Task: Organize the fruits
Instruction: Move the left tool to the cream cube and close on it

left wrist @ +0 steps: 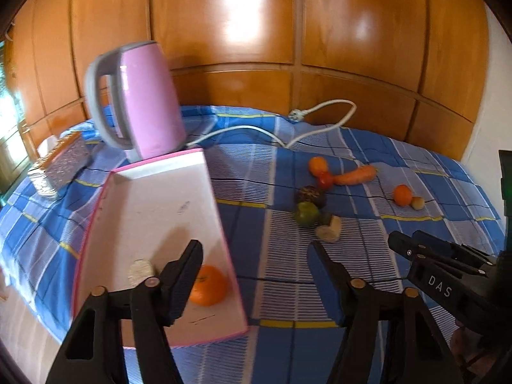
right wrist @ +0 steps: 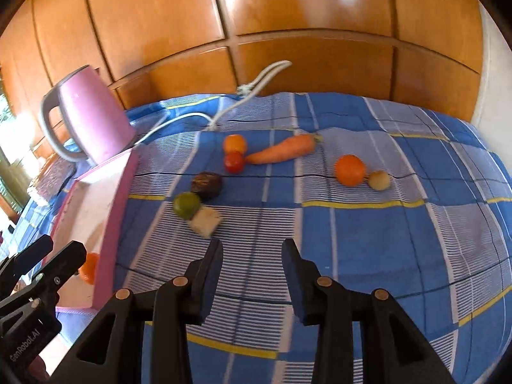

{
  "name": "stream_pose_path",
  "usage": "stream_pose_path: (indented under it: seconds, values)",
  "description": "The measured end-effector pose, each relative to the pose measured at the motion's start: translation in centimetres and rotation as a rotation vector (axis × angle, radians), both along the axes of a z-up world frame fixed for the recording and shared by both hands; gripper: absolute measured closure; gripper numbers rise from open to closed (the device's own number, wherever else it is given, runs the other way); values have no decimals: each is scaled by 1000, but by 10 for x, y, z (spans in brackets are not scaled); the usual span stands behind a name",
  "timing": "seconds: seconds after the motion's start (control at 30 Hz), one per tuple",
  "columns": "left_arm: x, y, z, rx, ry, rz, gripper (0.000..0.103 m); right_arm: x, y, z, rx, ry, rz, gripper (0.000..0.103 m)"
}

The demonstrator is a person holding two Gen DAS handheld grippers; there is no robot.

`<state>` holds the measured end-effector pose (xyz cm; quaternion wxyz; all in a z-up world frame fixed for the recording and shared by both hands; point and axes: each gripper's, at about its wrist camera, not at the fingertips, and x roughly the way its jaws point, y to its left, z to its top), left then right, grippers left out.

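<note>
A white tray with a pink rim (left wrist: 160,211) lies on the blue checked cloth and holds an orange (left wrist: 209,284) and a small pale piece (left wrist: 140,270). My left gripper (left wrist: 256,256) is open and empty over the tray's right rim. On the cloth lie a small orange (right wrist: 235,143), a red tomato (right wrist: 234,161), a carrot (right wrist: 281,152), a dark fruit (right wrist: 207,184), a green lime (right wrist: 186,204), a pale cube (right wrist: 206,221), another orange (right wrist: 349,169) and a small pale fruit (right wrist: 379,180). My right gripper (right wrist: 252,249) is open and empty, just short of the cube.
A pink kettle (left wrist: 140,99) stands behind the tray, its white cord (left wrist: 256,128) trailing across the cloth. A patterned box (left wrist: 64,160) and a glass jar (left wrist: 40,182) stand at the far left. A wooden panel wall (left wrist: 256,32) closes the back.
</note>
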<state>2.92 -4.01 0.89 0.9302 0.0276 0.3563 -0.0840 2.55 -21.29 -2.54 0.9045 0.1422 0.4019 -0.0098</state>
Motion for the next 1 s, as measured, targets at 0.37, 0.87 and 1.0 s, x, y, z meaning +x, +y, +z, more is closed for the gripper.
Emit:
stream_pose_path:
  seconds: [0.37,0.87,1.0]
  values:
    - [38,-46,-23,-57,112,-102,56,8,-29,-11,9,31,-51,65]
    - [89,-87,-60,-55,199,-100,42,27,-70,-26,8,76,-116,64]
    - [95,-92,-71,-62,225,-123,66,30,-87,-30,6,87,-156,64]
